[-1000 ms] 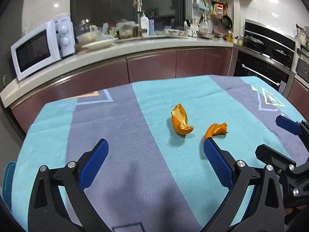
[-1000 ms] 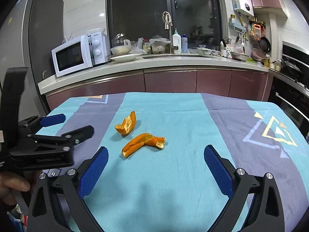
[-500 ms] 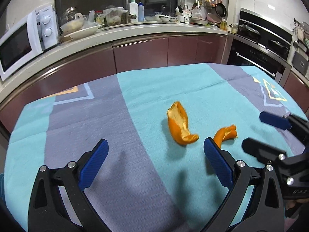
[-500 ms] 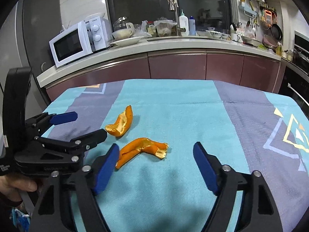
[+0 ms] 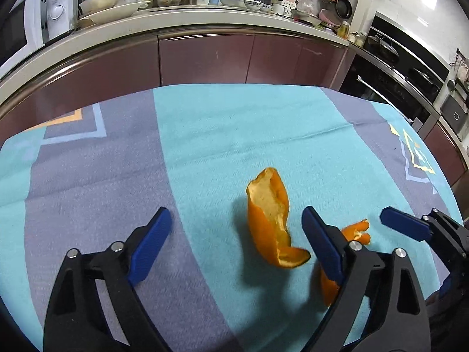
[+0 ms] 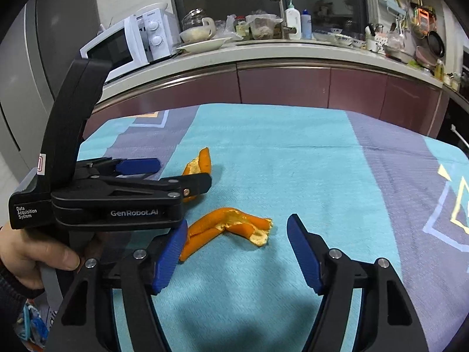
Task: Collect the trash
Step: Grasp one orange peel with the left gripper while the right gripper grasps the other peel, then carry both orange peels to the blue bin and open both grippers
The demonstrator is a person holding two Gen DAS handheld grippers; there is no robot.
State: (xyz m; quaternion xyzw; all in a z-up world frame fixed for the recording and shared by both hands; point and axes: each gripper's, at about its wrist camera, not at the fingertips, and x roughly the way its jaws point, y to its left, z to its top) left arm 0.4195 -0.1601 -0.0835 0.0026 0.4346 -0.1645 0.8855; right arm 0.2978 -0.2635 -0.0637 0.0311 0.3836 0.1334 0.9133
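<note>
Two orange peels lie on the blue patterned tablecloth (image 5: 222, 135). The taller curled peel (image 5: 271, 220) stands between my left gripper's open blue fingers, nearer the right finger. My left gripper (image 5: 237, 240) is open and empty. The flat bent peel (image 6: 228, 226) lies between the fingers of my right gripper (image 6: 237, 252), which is open and empty. In the left wrist view the flat peel (image 5: 356, 231) is partly hidden behind the right finger. The left gripper (image 6: 164, 176) shows in the right wrist view, covering part of the curled peel (image 6: 199, 162).
The table's far edge faces a kitchen counter (image 5: 205, 17) with a microwave (image 6: 129, 44), dishes and bottles. An oven (image 5: 410, 82) stands at the right. My hand (image 6: 35, 258) holds the left gripper at the table's left edge.
Both grippers have moved forward and down toward the peels. Each peel now lies between a gripper's open fingers. The right gripper's fingers have narrowed somewhat.
</note>
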